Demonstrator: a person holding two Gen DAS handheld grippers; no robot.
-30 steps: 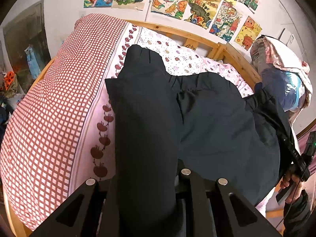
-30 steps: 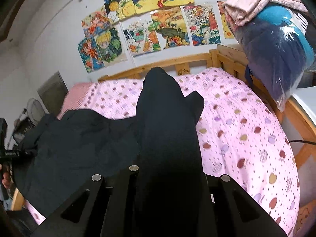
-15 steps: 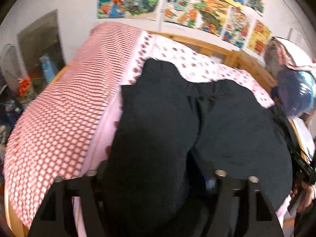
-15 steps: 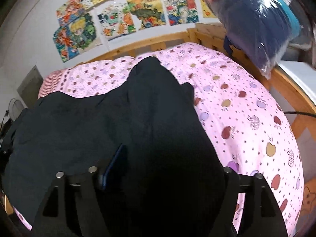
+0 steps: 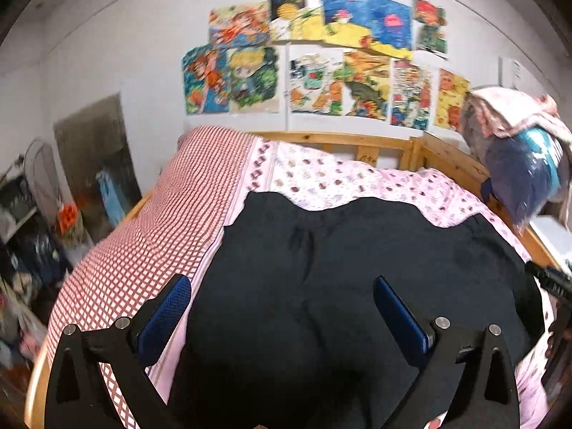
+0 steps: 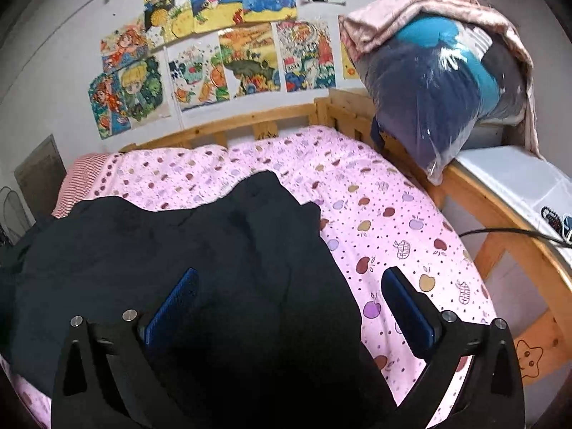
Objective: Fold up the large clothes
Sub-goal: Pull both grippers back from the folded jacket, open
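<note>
A large black garment point(image 5: 357, 268) lies spread flat on the pink apple-print bedsheet point(image 5: 357, 182). In the left wrist view my left gripper point(image 5: 282, 296) hangs open just above the garment's near left part, with blue pads point(image 5: 168, 311) wide apart and nothing between them. In the right wrist view the same black garment point(image 6: 200, 250) covers the bed's left half. My right gripper point(image 6: 289, 293) is open over its right edge, one blue pad point(image 6: 407, 307) above the pink bedsheet point(image 6: 393, 221). The other gripper shows at the right edge of the left wrist view, held in a hand point(image 5: 559, 325).
A red-checked quilt point(image 5: 161, 228) lies on the bed's left side. A wooden bed frame point(image 6: 507, 236) rims the bed. A bagged blue bundle under a pink blanket point(image 6: 439, 82) sits on the far right corner. A white box point(image 6: 514, 178) and a black cable point(image 6: 507, 230) are at right.
Both grippers have opened and let go of the black cloth they held raised. The garment has dropped and now lies flat on the bed.
</note>
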